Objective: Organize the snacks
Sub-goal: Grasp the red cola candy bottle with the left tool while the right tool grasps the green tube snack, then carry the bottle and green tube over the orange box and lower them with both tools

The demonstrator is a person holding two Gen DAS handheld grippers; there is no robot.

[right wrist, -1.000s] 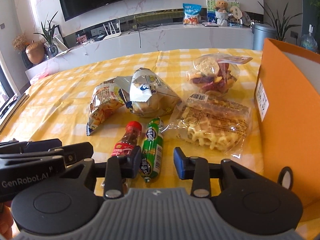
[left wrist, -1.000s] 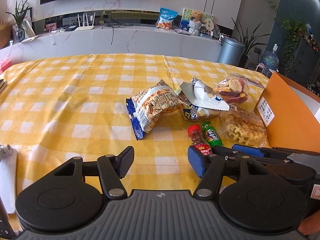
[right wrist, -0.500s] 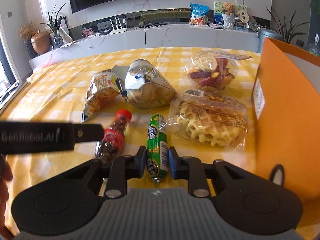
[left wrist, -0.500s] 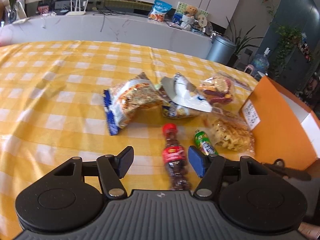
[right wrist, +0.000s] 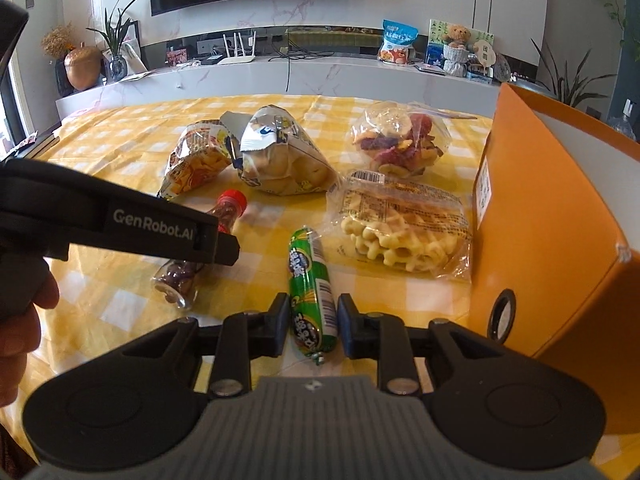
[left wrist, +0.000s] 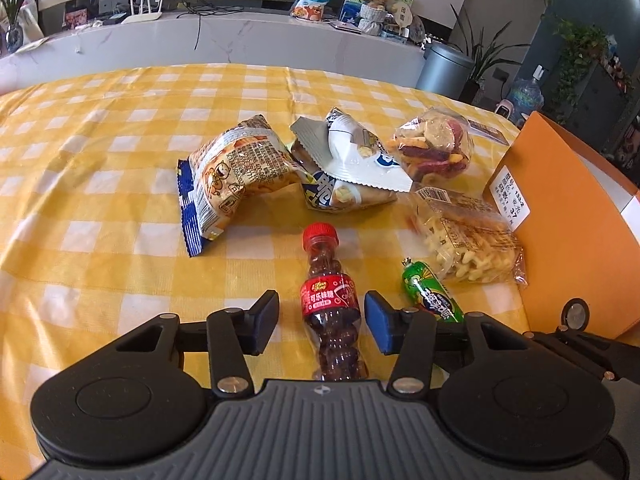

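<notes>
My left fingers (left wrist: 321,322) have just been closing and stand half-wide around the small red-capped bottle of brown candies (left wrist: 331,308) lying on the yellow-checked bench (left wrist: 100,200), with gaps on both sides. My right fingers (right wrist: 313,330), having just eased apart a little, sit narrow around the green sausage stick (right wrist: 311,286), though I cannot tell whether the pads press it. Beyond lie a clear bag of waffles (right wrist: 400,232), a clear bag of dried fruit chips (right wrist: 400,140) and two crisp packets, beside the orange box (right wrist: 560,220), whose inside I cannot see.
</notes>
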